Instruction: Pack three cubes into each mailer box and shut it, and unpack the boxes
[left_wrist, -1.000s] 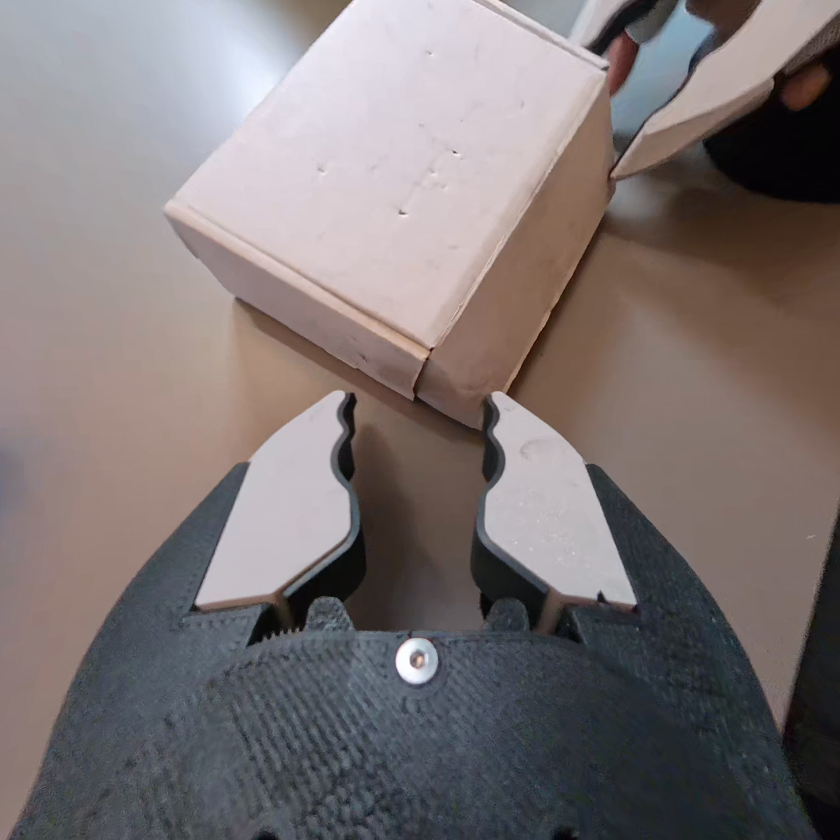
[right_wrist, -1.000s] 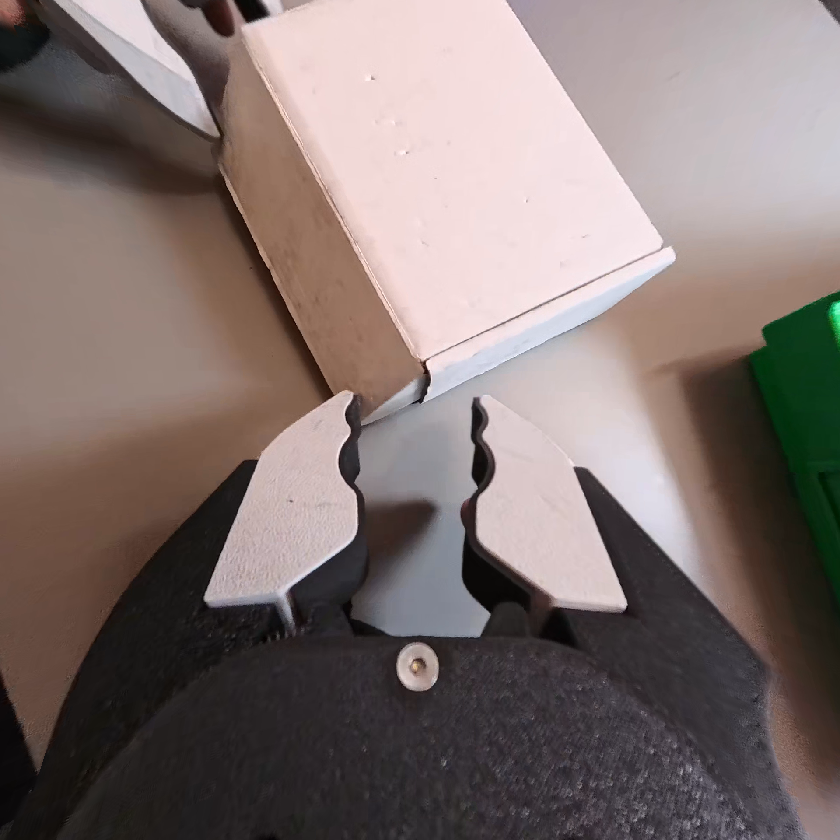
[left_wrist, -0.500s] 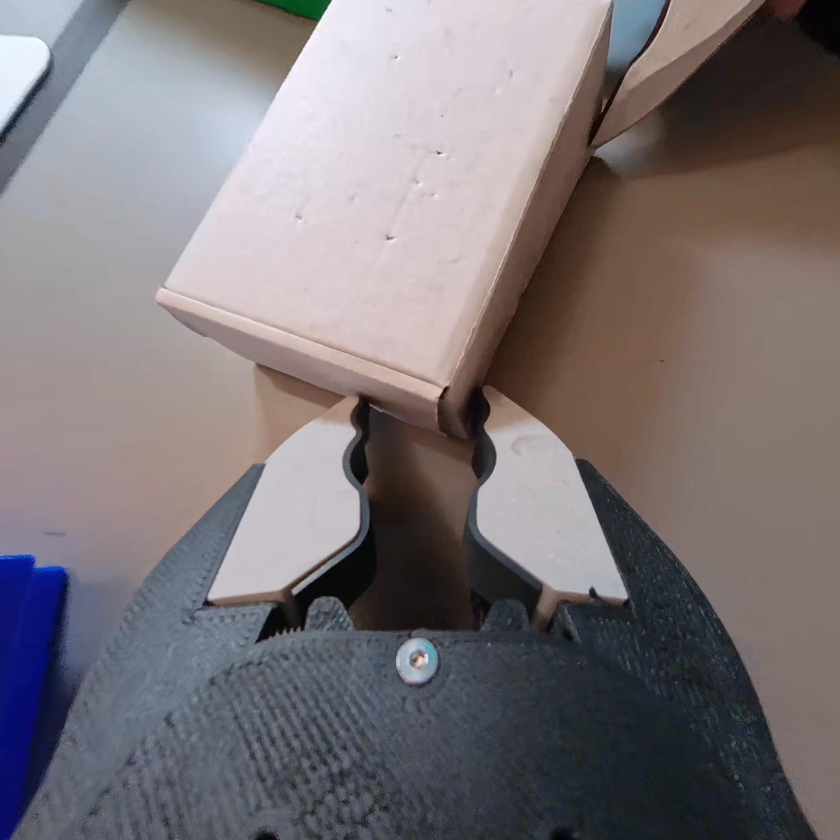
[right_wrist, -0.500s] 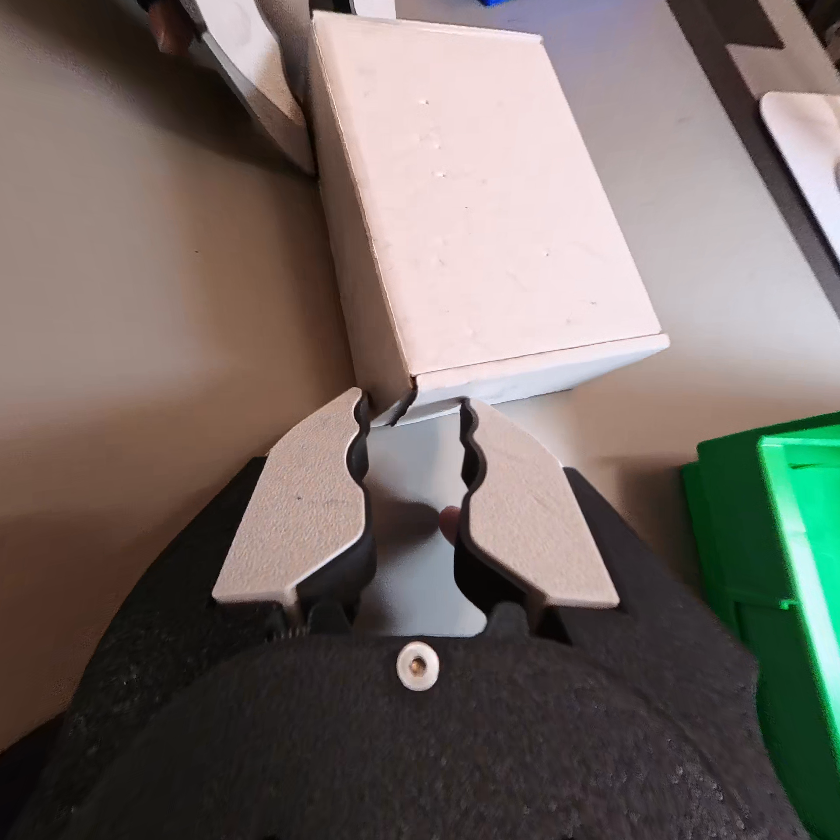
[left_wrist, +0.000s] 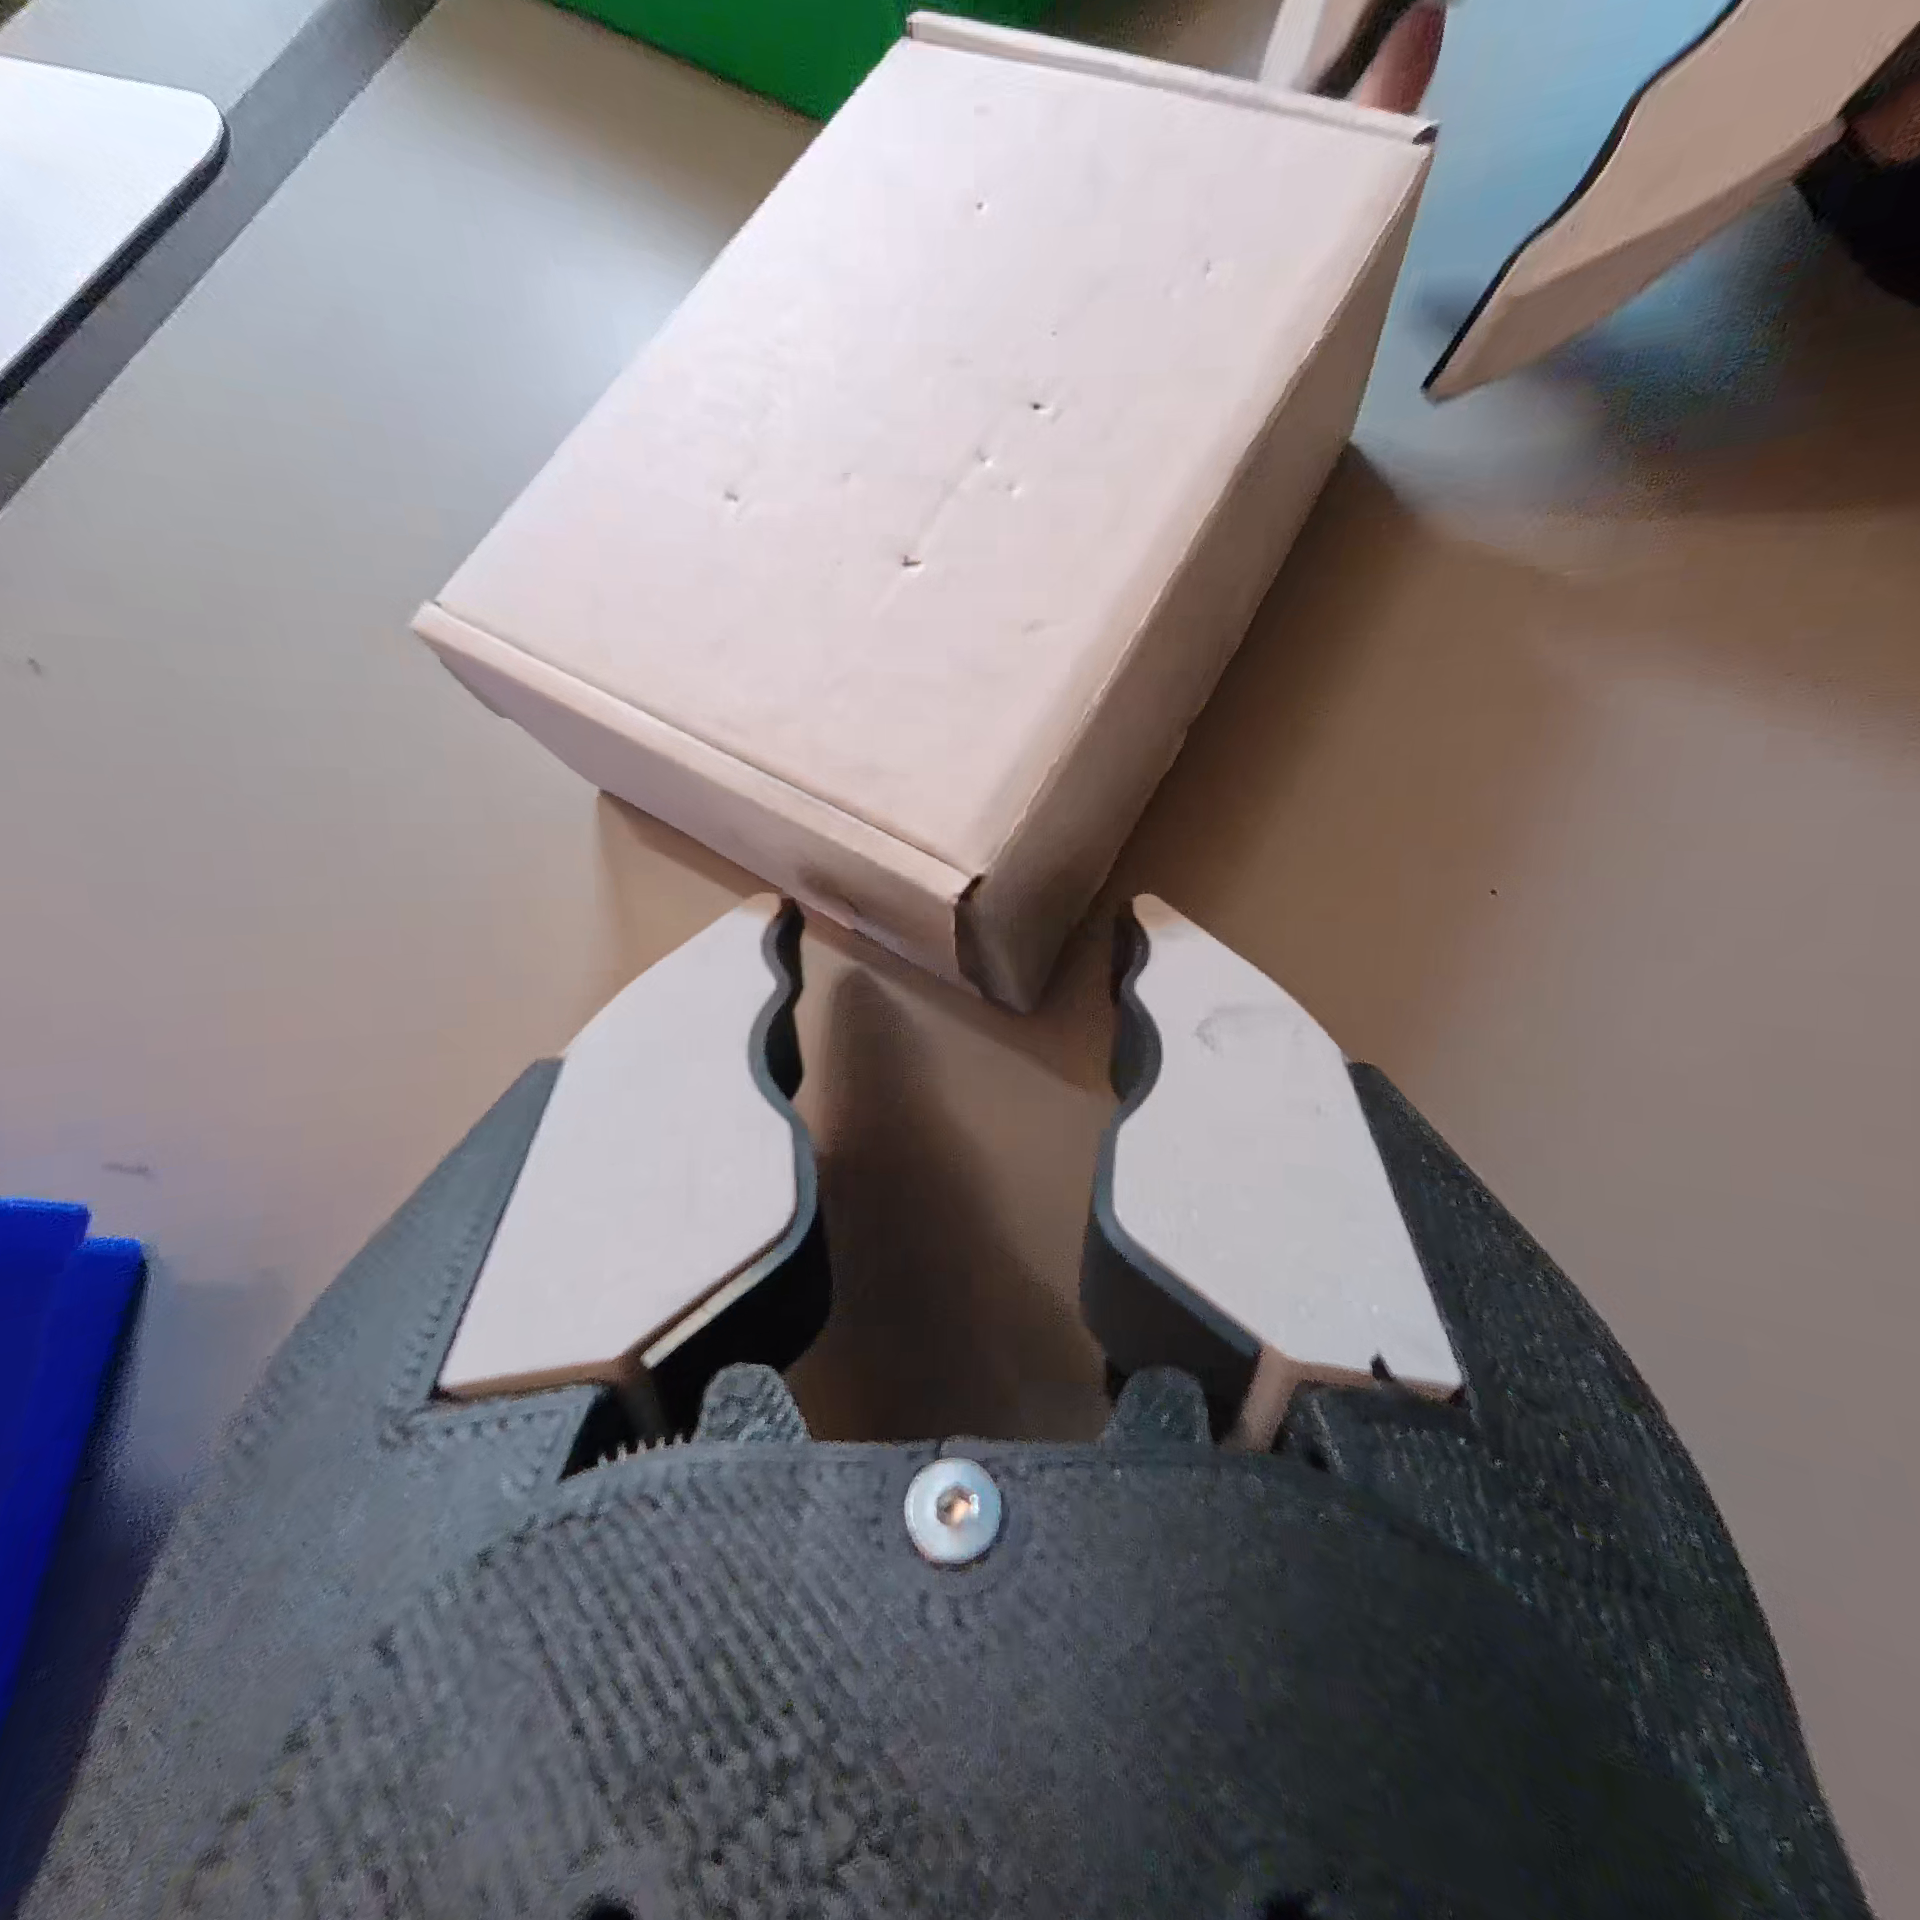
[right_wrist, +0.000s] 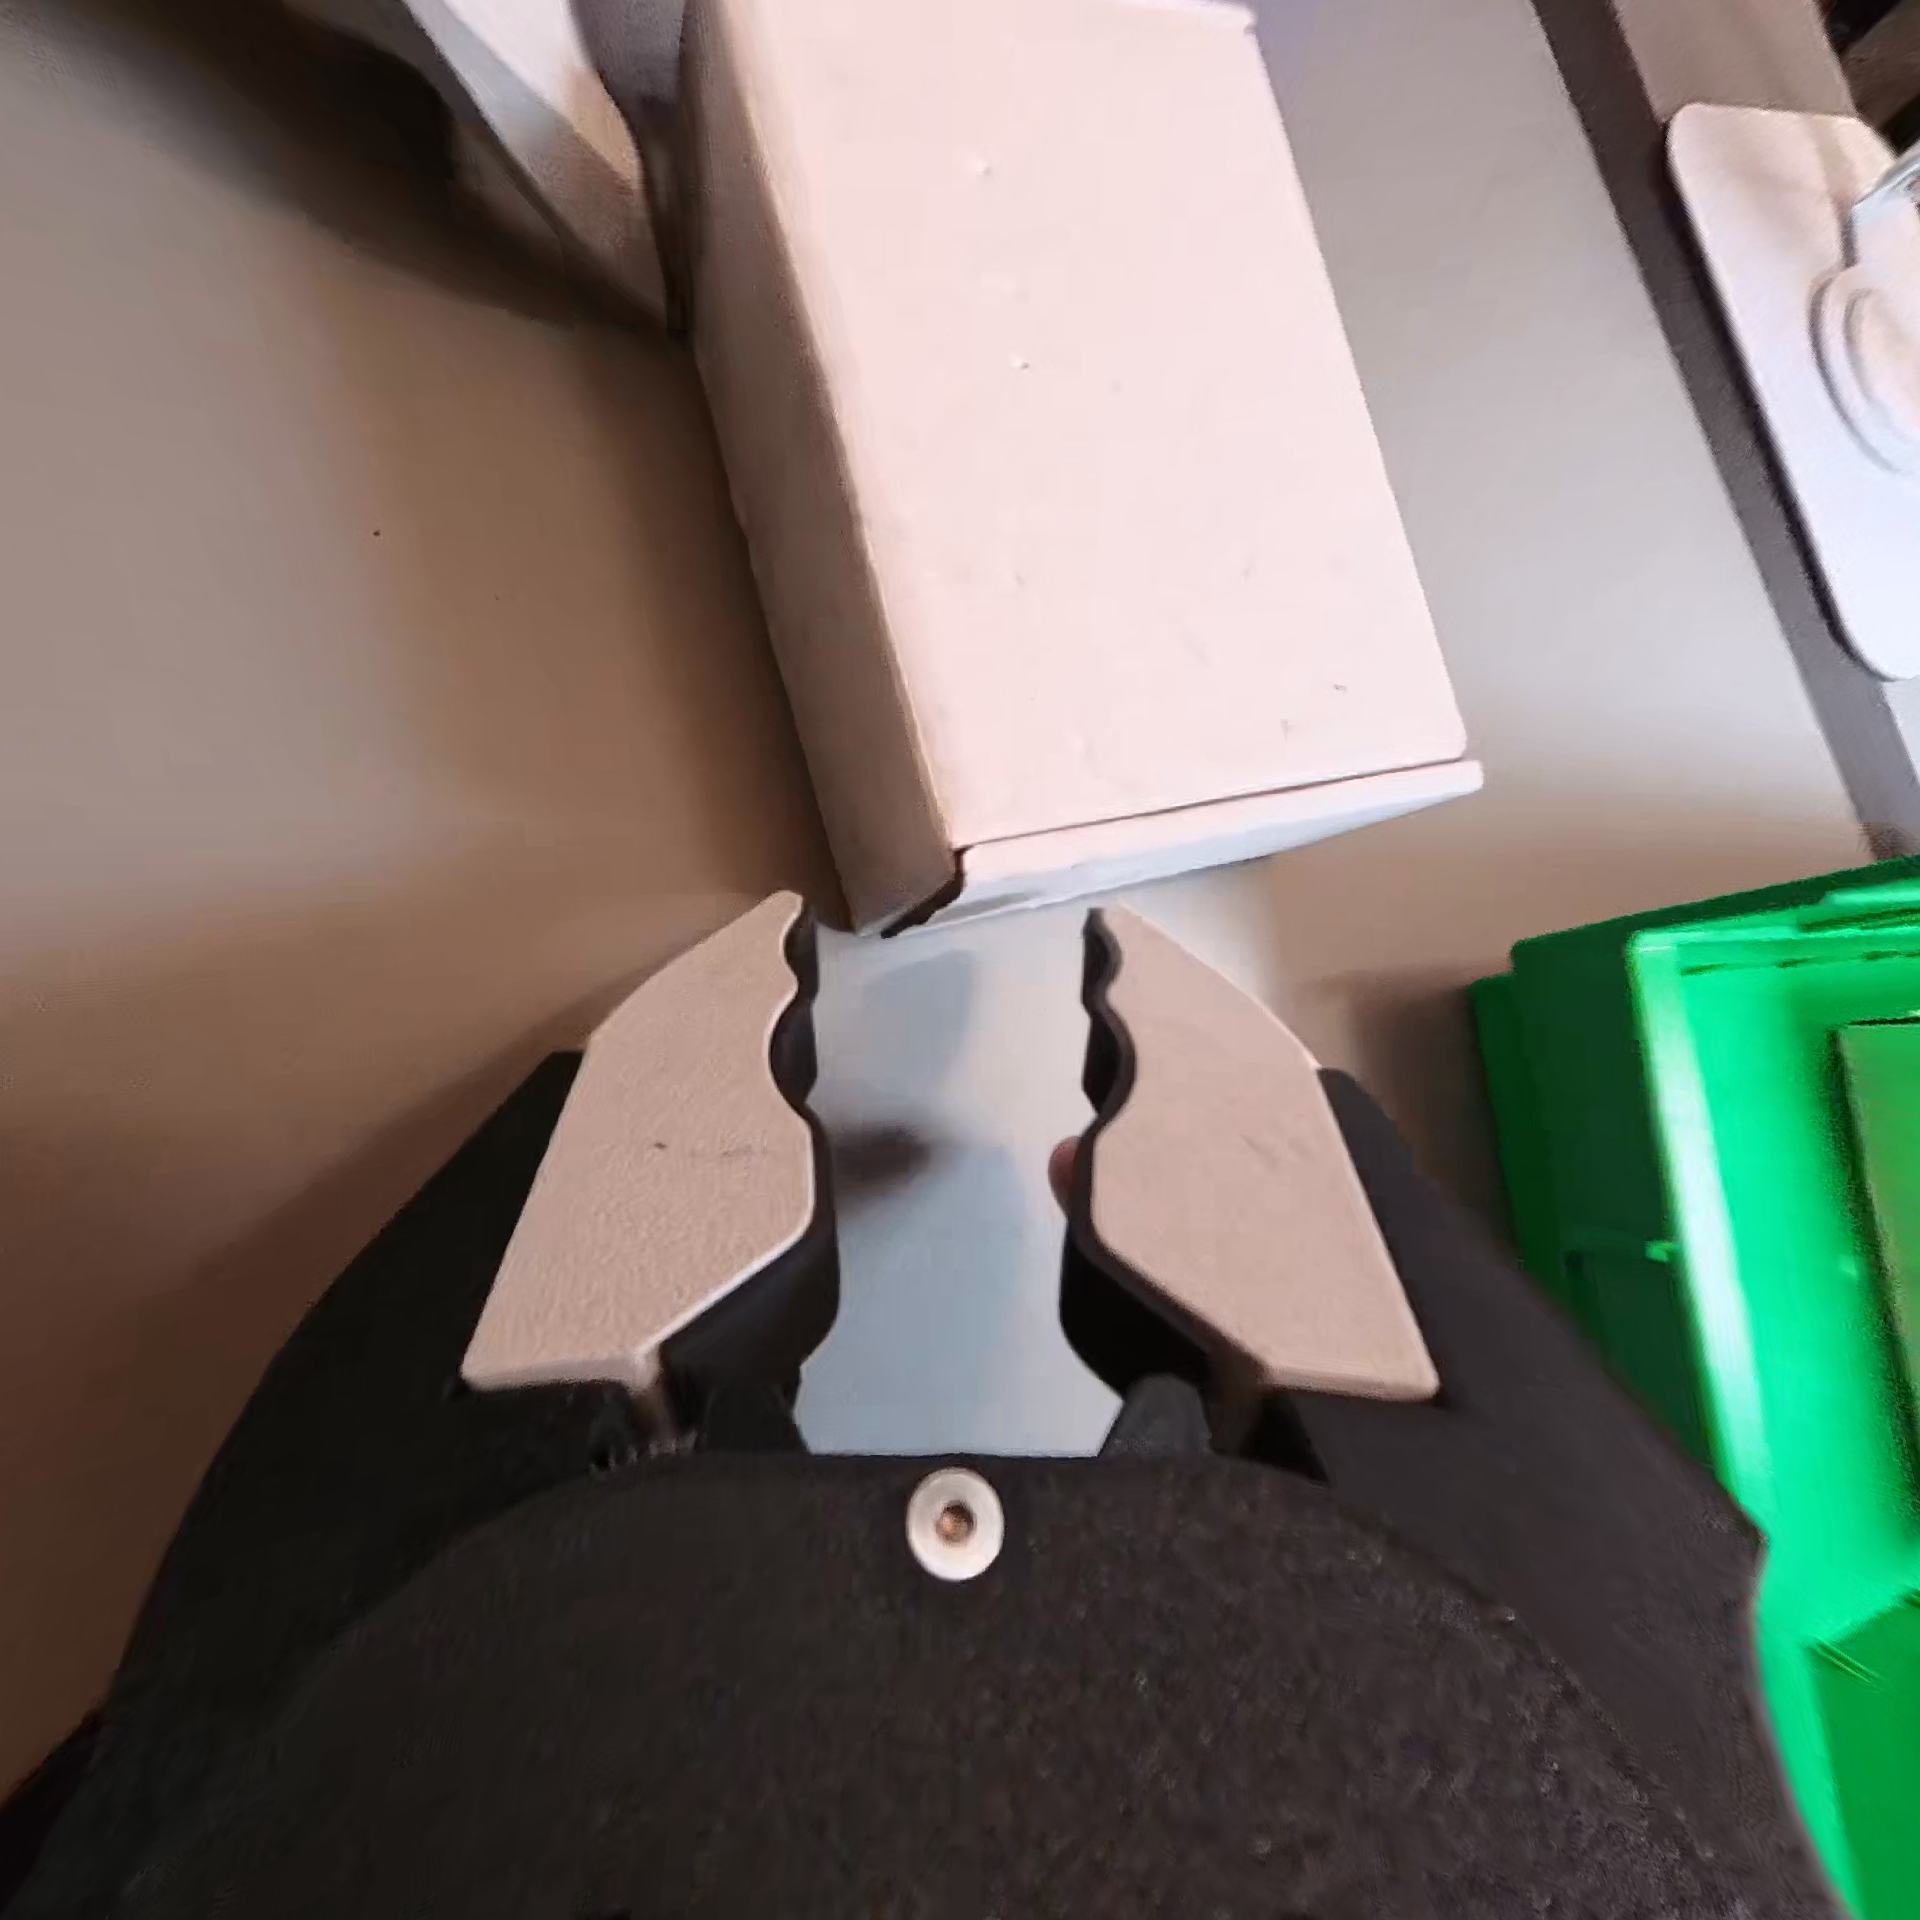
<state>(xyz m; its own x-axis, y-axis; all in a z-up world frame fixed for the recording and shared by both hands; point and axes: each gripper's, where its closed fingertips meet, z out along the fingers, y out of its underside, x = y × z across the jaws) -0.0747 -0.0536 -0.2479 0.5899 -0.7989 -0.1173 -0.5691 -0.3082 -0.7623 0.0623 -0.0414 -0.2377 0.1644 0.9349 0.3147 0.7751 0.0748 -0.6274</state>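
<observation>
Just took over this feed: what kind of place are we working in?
Probably an indoor packing or test bench, not a home: a plain tan table, a closed mailer box on it, and green and blue plastic bins at its edges.

We see what looks like an office or lab workspace rather than a home. A plain tan tabletop (left_wrist: 312, 883) carries 1 white cardboard mailer box (left_wrist: 935, 468), with a green plastic bin (right_wrist: 1714, 1195) and a blue bin (left_wrist: 52, 1455) at its edges, and a pale flat tray (right_wrist: 1766, 364) nearby.
</observation>
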